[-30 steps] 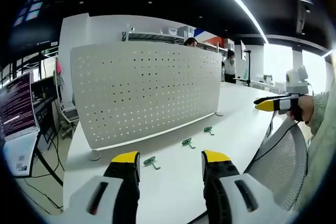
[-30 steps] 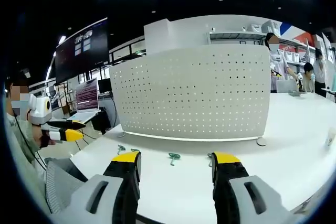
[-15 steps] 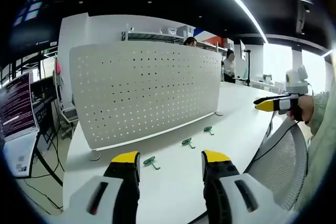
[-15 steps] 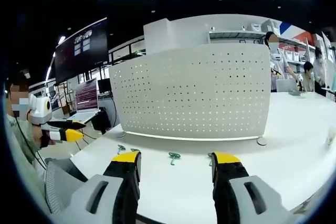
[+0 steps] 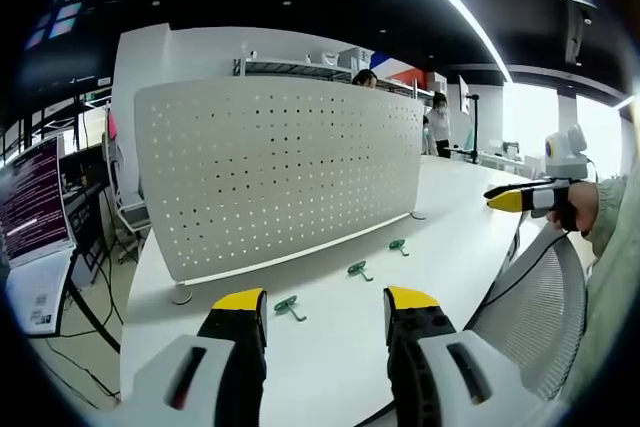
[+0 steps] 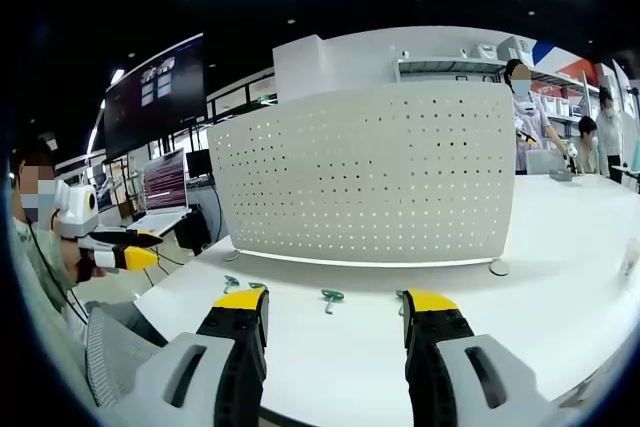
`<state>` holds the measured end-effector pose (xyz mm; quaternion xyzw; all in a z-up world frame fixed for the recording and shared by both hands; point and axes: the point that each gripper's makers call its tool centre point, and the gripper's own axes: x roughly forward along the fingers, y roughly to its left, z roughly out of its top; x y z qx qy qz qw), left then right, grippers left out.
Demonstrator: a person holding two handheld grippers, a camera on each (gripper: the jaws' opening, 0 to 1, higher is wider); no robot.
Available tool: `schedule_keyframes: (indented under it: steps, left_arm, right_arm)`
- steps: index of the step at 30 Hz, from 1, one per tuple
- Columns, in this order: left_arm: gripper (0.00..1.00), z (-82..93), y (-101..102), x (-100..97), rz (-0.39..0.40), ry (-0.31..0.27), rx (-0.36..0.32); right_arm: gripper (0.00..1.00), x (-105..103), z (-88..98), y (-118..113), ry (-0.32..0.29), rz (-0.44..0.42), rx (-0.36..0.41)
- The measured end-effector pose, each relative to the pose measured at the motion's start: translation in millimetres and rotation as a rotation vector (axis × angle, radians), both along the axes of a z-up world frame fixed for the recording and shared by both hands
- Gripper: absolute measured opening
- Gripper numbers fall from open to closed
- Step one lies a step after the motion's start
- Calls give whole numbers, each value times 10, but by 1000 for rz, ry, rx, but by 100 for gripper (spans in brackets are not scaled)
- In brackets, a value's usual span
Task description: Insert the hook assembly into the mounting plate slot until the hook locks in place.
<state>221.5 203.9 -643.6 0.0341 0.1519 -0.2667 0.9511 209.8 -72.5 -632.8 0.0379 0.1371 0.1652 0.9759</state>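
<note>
A white perforated mounting plate [image 5: 280,177] stands upright on feet across the white table [image 5: 455,232]. Three green hooks lie in front of it: one [image 5: 289,308] nearest me, a middle one [image 5: 357,270] and a far one [image 5: 398,246]. My left gripper [image 5: 325,302] hovers open at the table's near edge, nothing between its yellow-tipped jaws. The right gripper [image 5: 505,195] is held in a hand at the right. In the right gripper view the plate [image 6: 370,177] faces me, with hooks [image 6: 231,283] [image 6: 331,298] before it. My right gripper [image 6: 335,300] is open and empty. The left gripper [image 6: 148,247] shows at the left.
A grey mesh chair back [image 5: 540,307] stands beside the table's right edge. A monitor [image 5: 35,202] with text sits to the left. A large dark screen [image 6: 155,92] hangs at the back. People stand behind the plate near shelves [image 6: 530,97].
</note>
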Motion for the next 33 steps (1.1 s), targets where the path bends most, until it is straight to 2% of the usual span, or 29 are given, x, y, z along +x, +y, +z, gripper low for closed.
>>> schedule_keyframes:
  steps: [33]
  left_arm:
    - [49, 10, -1, -75, 4, 3, -1]
  right_arm:
    - [52, -46, -22, 12, 3, -1, 9]
